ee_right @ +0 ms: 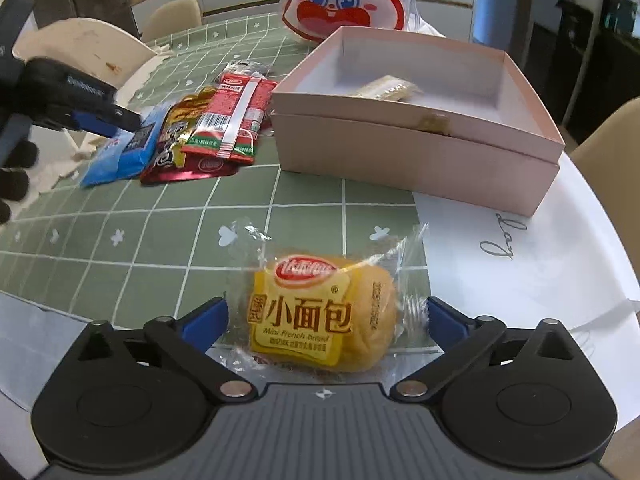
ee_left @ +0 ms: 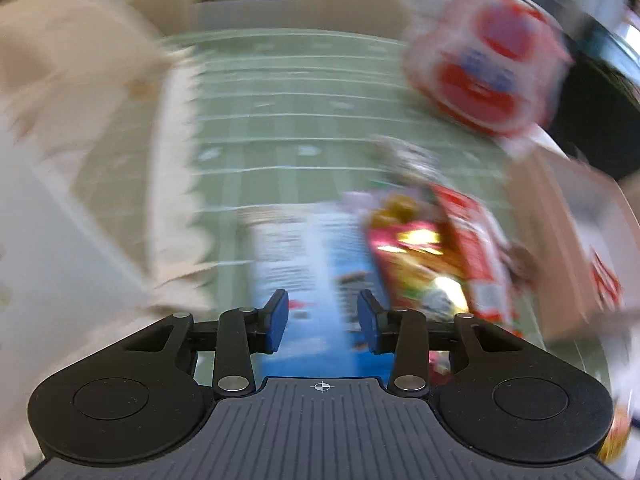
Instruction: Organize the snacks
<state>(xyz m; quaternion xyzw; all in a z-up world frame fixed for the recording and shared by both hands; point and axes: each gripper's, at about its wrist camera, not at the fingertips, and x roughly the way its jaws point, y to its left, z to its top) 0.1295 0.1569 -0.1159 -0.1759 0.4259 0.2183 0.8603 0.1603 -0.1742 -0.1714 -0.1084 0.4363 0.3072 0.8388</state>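
Note:
A yellow mini bread packet (ee_right: 320, 312) lies on the green checked tablecloth (ee_right: 140, 232), between the wide-apart fingers of my right gripper (ee_right: 326, 320). The pads stand off its sides, so the gripper is open. Further left lie a blue packet (ee_right: 120, 152), a dark red foil packet (ee_right: 180, 160) and a red packet (ee_right: 236, 120), overlapping. My left gripper (ee_left: 322, 320) hovers open over the blue packet (ee_left: 304, 248), its blue pads (ee_left: 276, 320) apart and not pressing on it. The same left gripper (ee_right: 108, 120) shows at the left of the right wrist view. The left wrist view is blurred.
An open pink box (ee_right: 420, 152) stands at the right with one pale snack packet (ee_right: 388, 88) inside. Behind it sits a white and red cartoon bag (ee_right: 344, 0). A white sheet (ee_right: 520, 272) covers the table's right part. Chairs (ee_right: 80, 44) stand around the far edge.

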